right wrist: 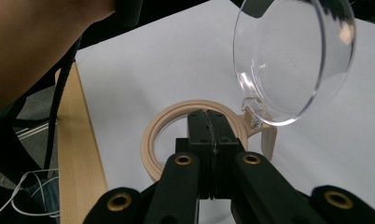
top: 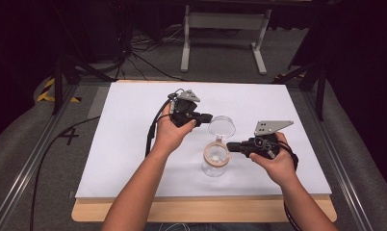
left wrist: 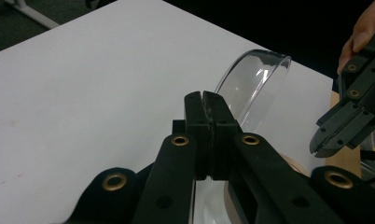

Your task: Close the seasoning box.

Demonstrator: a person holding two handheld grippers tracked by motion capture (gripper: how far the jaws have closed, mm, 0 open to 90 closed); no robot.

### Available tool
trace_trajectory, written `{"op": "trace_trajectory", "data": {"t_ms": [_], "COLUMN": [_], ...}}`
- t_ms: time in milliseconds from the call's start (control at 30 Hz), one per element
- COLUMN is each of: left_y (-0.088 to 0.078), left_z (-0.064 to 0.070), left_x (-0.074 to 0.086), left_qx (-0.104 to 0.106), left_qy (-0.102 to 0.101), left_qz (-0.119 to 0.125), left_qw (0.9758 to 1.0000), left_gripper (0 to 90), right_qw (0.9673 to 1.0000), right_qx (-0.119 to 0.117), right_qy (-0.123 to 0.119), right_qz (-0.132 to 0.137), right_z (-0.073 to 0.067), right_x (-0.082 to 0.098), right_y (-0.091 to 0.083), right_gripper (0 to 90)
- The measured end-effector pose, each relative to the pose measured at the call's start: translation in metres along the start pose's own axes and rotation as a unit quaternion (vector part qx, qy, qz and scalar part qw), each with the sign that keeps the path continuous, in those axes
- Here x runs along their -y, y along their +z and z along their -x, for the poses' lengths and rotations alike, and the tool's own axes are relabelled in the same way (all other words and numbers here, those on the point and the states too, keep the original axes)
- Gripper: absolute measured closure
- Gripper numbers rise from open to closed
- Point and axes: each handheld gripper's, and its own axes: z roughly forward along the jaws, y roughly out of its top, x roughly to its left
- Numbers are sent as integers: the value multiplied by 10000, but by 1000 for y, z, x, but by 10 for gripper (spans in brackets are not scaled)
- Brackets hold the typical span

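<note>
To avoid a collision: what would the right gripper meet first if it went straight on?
Probably the tan ring on the clear jar's mouth, right at the right gripper's tips; depth is unclear.

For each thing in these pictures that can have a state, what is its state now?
Jar: upright on the table, open.
Clear lid: swung up on its hinge, standing tilted over the beige rim.
Left gripper: jaws shut, beside the lid.
Right gripper: jaws shut, at the rim; a grip on it cannot be told.
</note>
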Motion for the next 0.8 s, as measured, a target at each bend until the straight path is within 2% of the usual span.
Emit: {"op": "trace_trajectory", "data": {"t_ms": [67,333,567,800], "left_y": [-1,-8,-15,-26], "left_z": [1,12,21,26], "left_x": [0,1,7,19], "left_qx": [14,89,191,87], "left_qy": [15,307,396,405], "left_qz": [-10,-107,-298,-453], "left_qw": [10000,9994,9986,9981], "left_gripper": [896,895,880,849], "right_qw": [10000,9998,9999,9997], "right_qx": [11,19,-71,-147], "right_qy": [30,113,84,70], "right_qz": [45,145,24,-196], "right_z": [1,1,-4,-7], "right_x": [0,0,-1,1], "right_y": [0,-2,0,2], "right_gripper": [900,900,900,900]}}
